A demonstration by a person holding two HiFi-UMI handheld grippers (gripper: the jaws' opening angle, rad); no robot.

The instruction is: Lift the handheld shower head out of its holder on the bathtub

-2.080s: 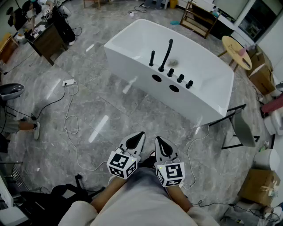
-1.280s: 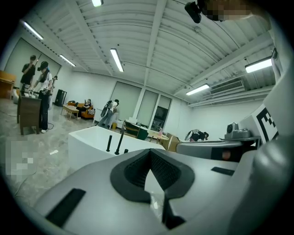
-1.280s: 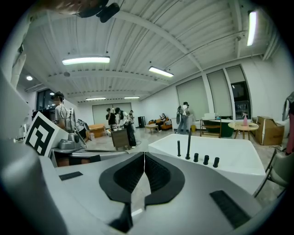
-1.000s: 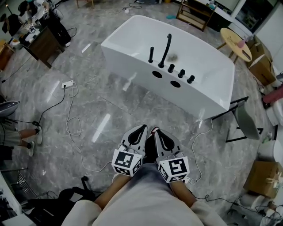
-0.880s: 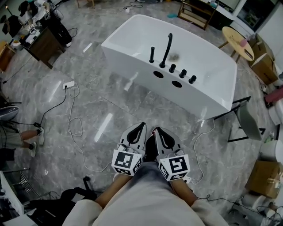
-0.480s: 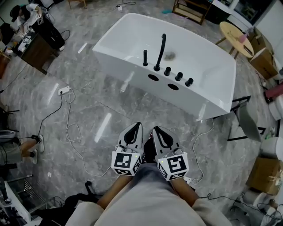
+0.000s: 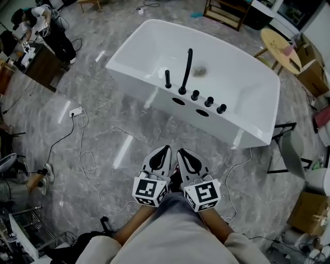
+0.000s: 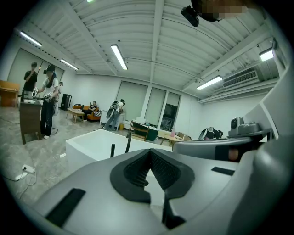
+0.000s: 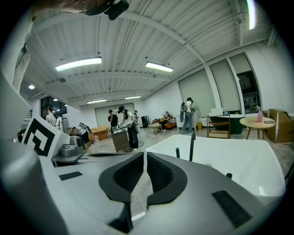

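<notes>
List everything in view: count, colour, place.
bathtub: one, white, mid-floor
shower head: one, black, upright on the bathtub's near rim
spout: one, black, just right of the shower head
knobs: three, black, in a row right of the spout
round table: one, wood, top right
shelf: one, wood, behind the bathtub
desk: one, brown, top left
power strip: one, white, floor at left
boxes: two, cardboard, right edge
chair: one, grey, right of the bathtub
people: two, partly seen, left edge
left gripper: one, white and black, bottom centre, jaws shut
right gripper: one, white and black, beside the left gripper, jaws shut
</notes>
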